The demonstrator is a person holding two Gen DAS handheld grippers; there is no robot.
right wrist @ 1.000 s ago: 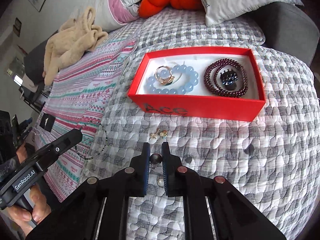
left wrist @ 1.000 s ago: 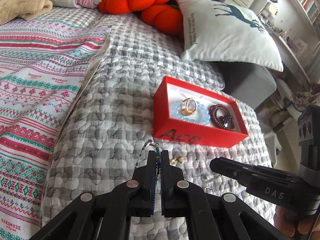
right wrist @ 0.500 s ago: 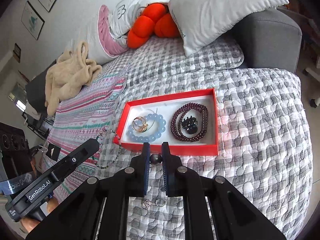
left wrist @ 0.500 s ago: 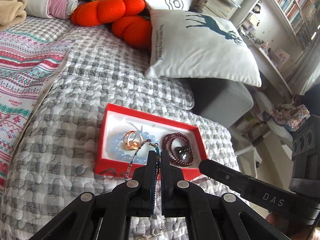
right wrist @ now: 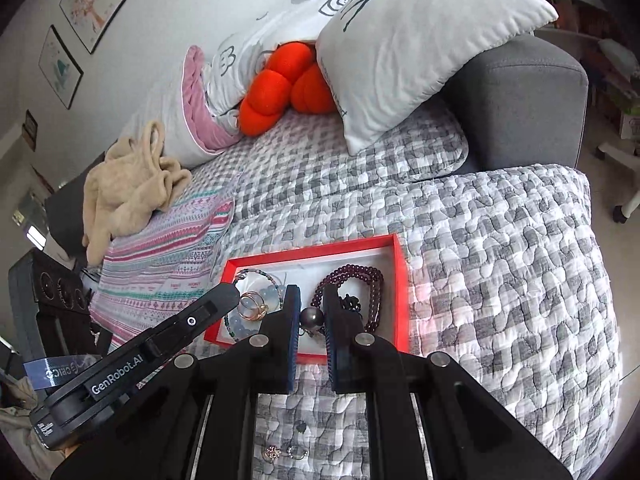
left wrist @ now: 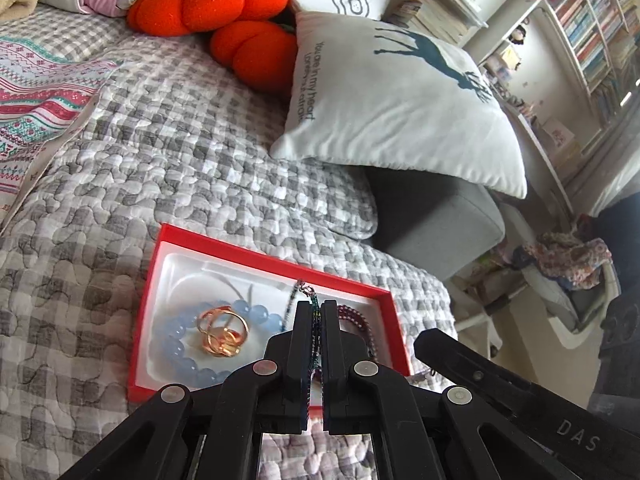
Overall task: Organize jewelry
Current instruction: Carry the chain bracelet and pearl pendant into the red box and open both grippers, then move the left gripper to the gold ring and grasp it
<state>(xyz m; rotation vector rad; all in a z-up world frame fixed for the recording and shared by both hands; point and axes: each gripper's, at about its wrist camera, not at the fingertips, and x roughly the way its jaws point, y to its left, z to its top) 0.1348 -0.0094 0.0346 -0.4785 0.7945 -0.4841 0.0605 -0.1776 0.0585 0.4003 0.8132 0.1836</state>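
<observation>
Carrying both pieces over the red box [left wrist: 269, 261], you have brought the tools from the open quilt a second ago to right above the tray, so each item is now placed for a drop rather than a pickup. Your left tool [left wrist: 311, 316] is clenched on a thin beaded chain [left wrist: 311, 334], whose clasp end pokes up past the tips while the rest hangs over the middle of the box, between the pale blue bracelet [left wrist: 256, 316] with the gold ring [left wrist: 222, 332] and the dark red bracelet [right wrist: 348, 280]. Your right tool [right wrist: 312, 312] is clamped on a dark pearl [right wrist: 312, 317], held above the box's near edge beside the dark red bracelet. A pair of small earrings [right wrist: 280, 450] lies on the quilt [right wrist: 500, 280] below your right tool, outside the box, so I judge the sorting unfinished. Readable writing: "GenRobot.AI" on the left tool's body, "DAS" on the right tool's, and "You are in my heart" on the deer pillow [left wrist: 400, 92].
</observation>
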